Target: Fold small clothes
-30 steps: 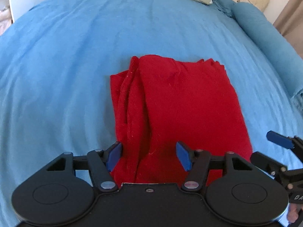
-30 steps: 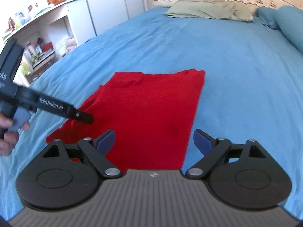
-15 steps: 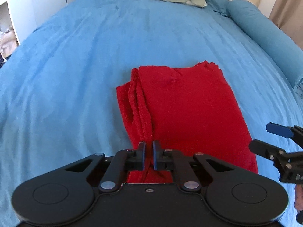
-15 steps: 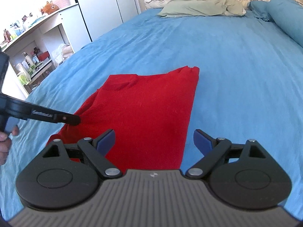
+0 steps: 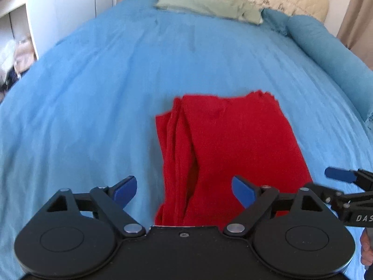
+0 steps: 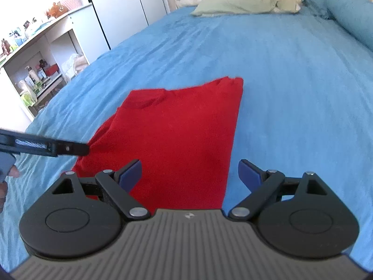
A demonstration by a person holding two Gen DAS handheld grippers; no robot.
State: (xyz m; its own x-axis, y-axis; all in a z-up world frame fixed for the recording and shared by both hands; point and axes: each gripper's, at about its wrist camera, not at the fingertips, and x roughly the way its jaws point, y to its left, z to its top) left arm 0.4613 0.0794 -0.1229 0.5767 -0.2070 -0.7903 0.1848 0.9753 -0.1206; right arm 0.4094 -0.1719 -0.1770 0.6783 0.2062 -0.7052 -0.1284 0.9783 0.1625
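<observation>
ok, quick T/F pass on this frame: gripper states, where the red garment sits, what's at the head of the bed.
1. The left gripper is open. True.
2. The right gripper is shut on the red garment. False: its jaws stand wide apart and hold nothing.
3. The red garment lies folded on the blue bedsheet. True; layered edges show along its left side.
4. A green pillow lies at the head of the bed. True.
5. The garment hangs off the bed's edge. False: blue sheet shows along its left, far and right sides; the near end is hidden by the grippers.
</observation>
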